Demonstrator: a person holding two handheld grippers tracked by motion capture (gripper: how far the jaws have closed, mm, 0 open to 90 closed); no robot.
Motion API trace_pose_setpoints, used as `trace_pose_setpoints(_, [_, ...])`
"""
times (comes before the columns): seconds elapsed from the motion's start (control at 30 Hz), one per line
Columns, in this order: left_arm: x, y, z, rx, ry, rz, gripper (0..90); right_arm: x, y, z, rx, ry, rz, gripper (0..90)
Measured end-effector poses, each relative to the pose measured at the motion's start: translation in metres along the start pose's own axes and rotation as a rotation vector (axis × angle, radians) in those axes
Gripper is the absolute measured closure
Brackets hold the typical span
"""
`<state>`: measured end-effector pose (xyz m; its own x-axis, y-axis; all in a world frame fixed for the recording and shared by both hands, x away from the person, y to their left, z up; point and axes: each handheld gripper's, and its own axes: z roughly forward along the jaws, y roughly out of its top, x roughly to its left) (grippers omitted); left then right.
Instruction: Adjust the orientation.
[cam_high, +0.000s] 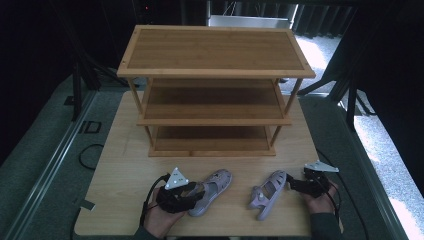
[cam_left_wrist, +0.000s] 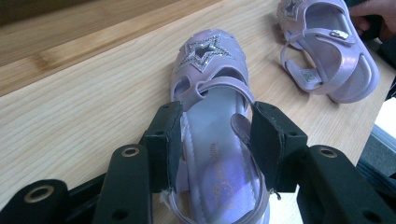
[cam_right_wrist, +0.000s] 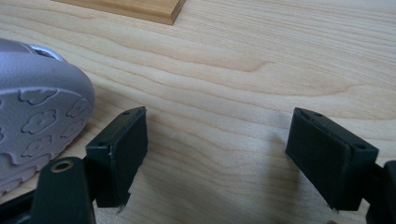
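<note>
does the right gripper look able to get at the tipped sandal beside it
Probably yes. The right gripper sits open next to the tipped sandal, whose sole faces it, with bare table between and nothing blocking.

High view sits above the near edge, looking forward and down over the whole table (cam_high: 120, 175) and shelf rack (cam_high: 215, 85). Left gripper view is super close, low, looking along the left sandal (cam_left_wrist: 212, 140). Right gripper view hugs the tabletop. All three share the right sandal (cam_high: 268, 194).
</note>
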<state>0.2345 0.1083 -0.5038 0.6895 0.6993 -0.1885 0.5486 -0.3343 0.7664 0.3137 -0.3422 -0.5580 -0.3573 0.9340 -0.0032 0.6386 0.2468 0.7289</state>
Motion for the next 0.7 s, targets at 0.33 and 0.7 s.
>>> trace_pose_setpoints(0.33, [-0.0068, 0.0023, 0.0062, 0.012, -0.005, 0.026, 53.8, -0.0002, -0.0001, -0.0002, -0.001, 0.001, 0.000, 20.3])
trace_pose_setpoints(0.7, [-0.0050, 0.0012, 0.0046, 0.015, 0.014, 0.032, 54.6, -0.0002, -0.0002, -0.0002, -0.001, 0.001, -0.001, 20.3])
